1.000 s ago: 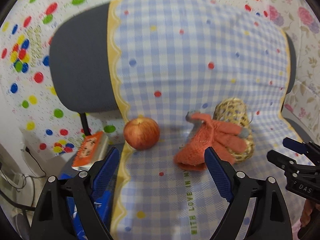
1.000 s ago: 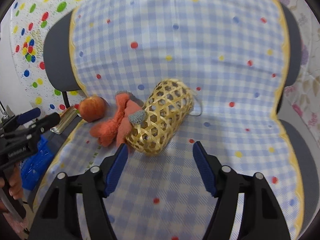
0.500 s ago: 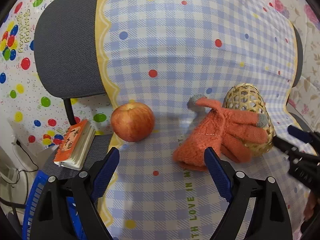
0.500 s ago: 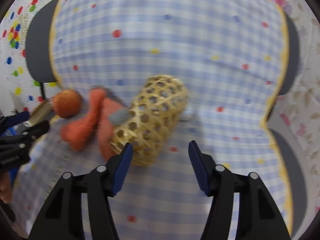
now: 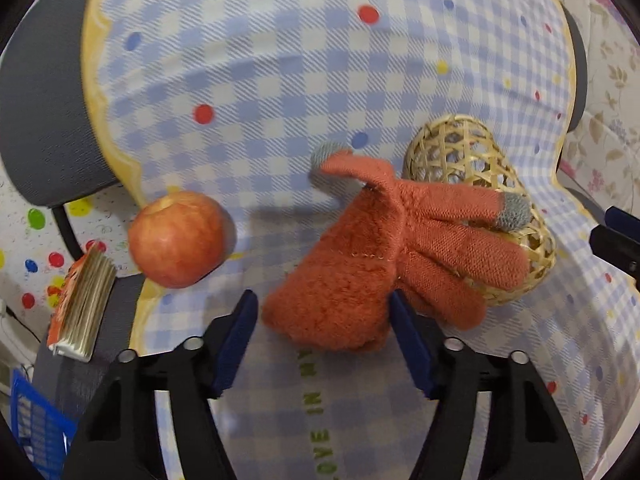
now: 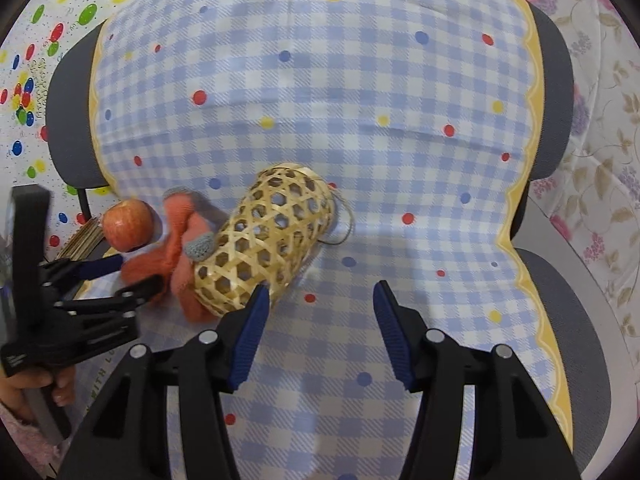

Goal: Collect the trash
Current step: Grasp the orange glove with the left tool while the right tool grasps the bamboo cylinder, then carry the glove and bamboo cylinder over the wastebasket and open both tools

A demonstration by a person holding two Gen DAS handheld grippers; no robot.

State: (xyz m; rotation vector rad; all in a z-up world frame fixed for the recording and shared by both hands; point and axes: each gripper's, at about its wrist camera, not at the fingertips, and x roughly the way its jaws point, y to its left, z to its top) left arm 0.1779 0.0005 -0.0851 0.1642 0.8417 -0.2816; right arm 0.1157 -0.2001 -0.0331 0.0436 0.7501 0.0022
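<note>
While both tongs stay spread and empty, the left tongs (image 5: pixel 322 332) flank the cuff of one orange glove (image 5: pixel 384 256) on the chair's checked cloth (image 6: pixel 340 100). Beyond lie one apple (image 5: pixel 178 238) and one woven basket (image 6: pixel 260 240), the glove partly covering its mouth. The right tongs (image 6: pixel 318 326) hover near that basket.

1 apple (image 5: pixel 178 239), 1 orange glove (image 5: pixel 384 256), 1 woven basket (image 5: pixel 480 184), 1 booklet (image 5: pixel 80 308).
</note>
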